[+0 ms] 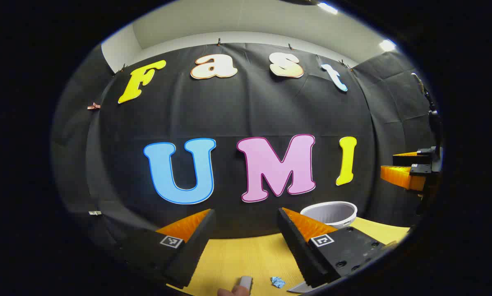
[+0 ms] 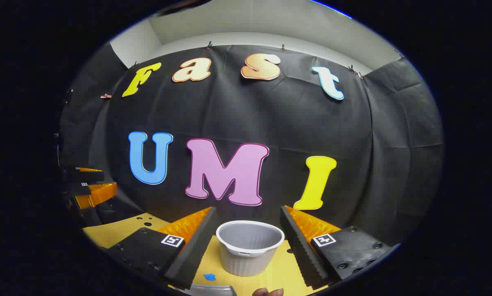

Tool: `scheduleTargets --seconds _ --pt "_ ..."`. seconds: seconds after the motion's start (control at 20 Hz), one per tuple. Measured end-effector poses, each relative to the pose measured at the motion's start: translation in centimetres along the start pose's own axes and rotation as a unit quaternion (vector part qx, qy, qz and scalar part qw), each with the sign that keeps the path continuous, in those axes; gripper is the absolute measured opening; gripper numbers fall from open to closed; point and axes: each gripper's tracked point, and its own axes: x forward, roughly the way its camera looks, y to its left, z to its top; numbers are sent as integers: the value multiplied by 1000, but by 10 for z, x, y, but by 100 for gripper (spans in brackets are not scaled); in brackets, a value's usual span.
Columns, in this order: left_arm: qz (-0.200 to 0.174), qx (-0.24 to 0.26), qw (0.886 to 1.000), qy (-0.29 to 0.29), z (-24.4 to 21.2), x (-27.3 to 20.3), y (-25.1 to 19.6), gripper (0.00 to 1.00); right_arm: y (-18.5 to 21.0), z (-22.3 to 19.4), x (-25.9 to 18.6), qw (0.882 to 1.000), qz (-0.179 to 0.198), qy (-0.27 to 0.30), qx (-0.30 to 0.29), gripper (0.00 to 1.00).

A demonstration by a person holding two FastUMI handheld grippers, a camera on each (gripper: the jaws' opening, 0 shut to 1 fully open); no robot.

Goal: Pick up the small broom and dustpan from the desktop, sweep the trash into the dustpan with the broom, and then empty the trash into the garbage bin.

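Note:
My left gripper point(image 1: 246, 213) stands open above the yellow desktop point(image 1: 237, 255) with nothing between its fingers. Below it lie a blue crumpled scrap of trash point(image 1: 277, 282), a pale grey handle end point(image 1: 245, 283) and a grey flat edge point(image 1: 299, 287); I cannot tell which is broom or dustpan. My right gripper point(image 2: 248, 211) is open too, and the white ribbed garbage bin point(image 2: 250, 246) stands upright on the desktop ahead, seen between its fingers. A blue scrap point(image 2: 209, 277) lies left of the bin, by a grey edge point(image 2: 211, 290).
The bin point(image 1: 330, 213) is at the back right in the left gripper view, with the other gripper point(image 1: 410, 168) farther right. The left gripper point(image 2: 89, 189) shows at the far left of the right gripper view. Fingertips point(image 1: 233, 291) point(image 2: 268, 292) of a person peek in low down. The black cloth wall closes the desk's far side.

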Motion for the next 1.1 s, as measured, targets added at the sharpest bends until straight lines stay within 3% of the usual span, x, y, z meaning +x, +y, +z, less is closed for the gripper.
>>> scheduleTargets --seconds 0.5,0.7,0.9,1.1 --pt "4 -2 1000 14 -6 2 7 97 8 -10 2 1000 8 20 11 97" --pt "7 -2 1000 18 -6 -4 9 97 19 -15 -6 999 29 34 18 97" --pt "12 -1 1000 26 -14 -6 16 97 30 -49 -31 993 70 91 0 97" --pt "23 -5 999 33 -20 -15 24 97 41 -103 -72 978 102 179 -4 98"
